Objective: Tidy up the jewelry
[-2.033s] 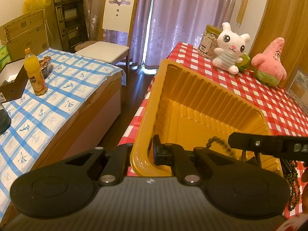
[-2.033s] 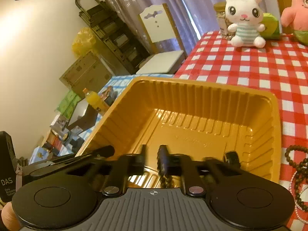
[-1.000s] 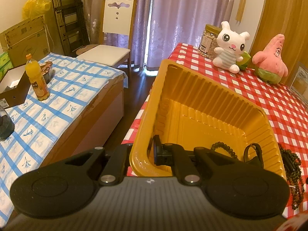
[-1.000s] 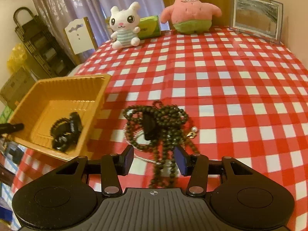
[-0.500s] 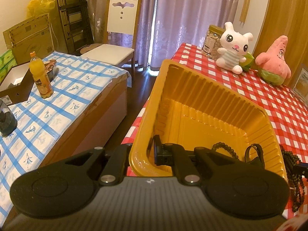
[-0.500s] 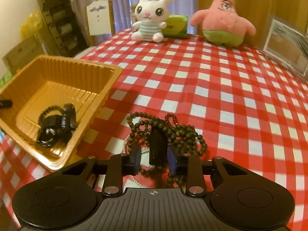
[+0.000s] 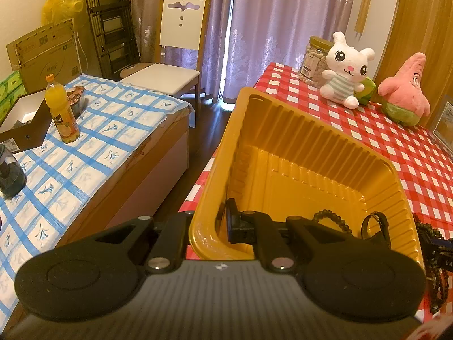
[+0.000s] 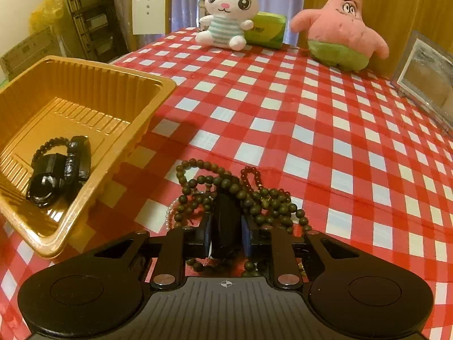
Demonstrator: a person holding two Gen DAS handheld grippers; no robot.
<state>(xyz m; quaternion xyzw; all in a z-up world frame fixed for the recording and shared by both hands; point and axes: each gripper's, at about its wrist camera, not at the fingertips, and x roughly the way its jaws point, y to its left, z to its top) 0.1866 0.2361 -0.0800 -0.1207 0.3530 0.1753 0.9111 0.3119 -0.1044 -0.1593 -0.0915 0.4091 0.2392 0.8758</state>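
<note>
In the yellow tray (image 8: 85, 85) lie a black bead bracelet (image 8: 48, 144) and a dark clip (image 8: 76, 155); your left tool (image 7: 209, 226) pinches its wall, your right tool (image 8: 226, 235) is closing around a dark piece (image 8: 226, 215) among the bead strands (image 8: 254, 195).

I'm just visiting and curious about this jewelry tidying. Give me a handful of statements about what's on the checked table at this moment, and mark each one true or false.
1. The left gripper is clamped on the wall of the yellow tray. True.
2. The yellow tray holds nothing. False: a black beaded bracelet and other dark pieces lie in it.
3. The pile of brown beads lies on the red checked tablecloth, outside the tray. True.
4. The right gripper is over the tray. False: it is at the bead pile, its jaws closing around a dark piece between them.
5. The white rabbit plush sits in the tray. False: it sits at the table's far end.
</note>
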